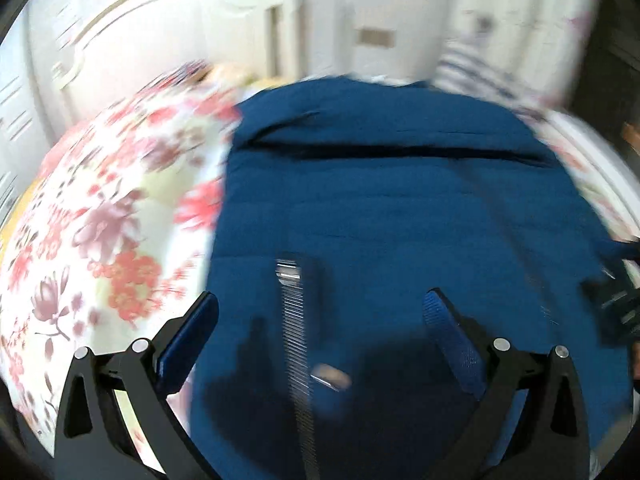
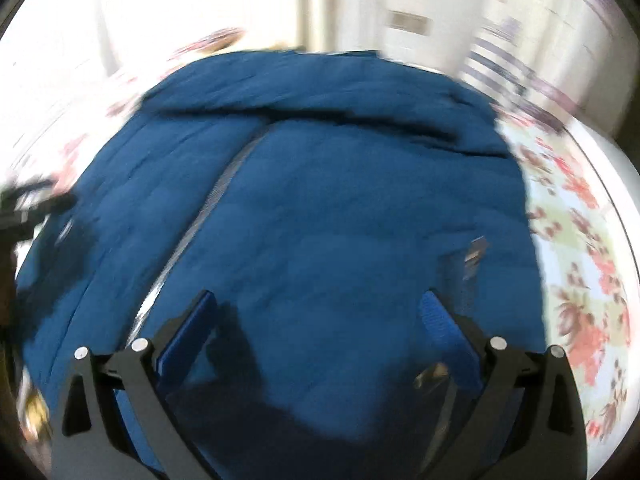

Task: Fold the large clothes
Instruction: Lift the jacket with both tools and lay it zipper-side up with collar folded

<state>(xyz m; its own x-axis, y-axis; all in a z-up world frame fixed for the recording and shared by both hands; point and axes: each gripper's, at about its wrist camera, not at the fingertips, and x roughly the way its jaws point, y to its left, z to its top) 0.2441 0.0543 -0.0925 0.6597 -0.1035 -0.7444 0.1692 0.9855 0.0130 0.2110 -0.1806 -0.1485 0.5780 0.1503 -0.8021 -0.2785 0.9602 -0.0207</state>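
A large dark-blue padded jacket (image 1: 380, 200) is spread flat on a bed covered by a white sheet printed with red and mauve flowers (image 1: 100, 220). A fold runs across the far part of the garment, and a silver zipper (image 1: 296, 340) is seen along its near part in the left wrist view. In the right wrist view the long central zipper (image 2: 200, 220) runs diagonally up the jacket (image 2: 340, 220), and the floral sheet (image 2: 580, 260) shows at the right edge.

The left tongs (image 1: 320, 312) are held wide apart above the near part of the jacket, with nothing between the blue-padded fingers (image 1: 452, 340). The right tongs (image 2: 318, 312) are likewise spread open over the blue fabric, gripping nothing. A cream carved headboard (image 1: 140, 32) is visible beyond the bed. Both views are blurred, so finer detail cannot be told.
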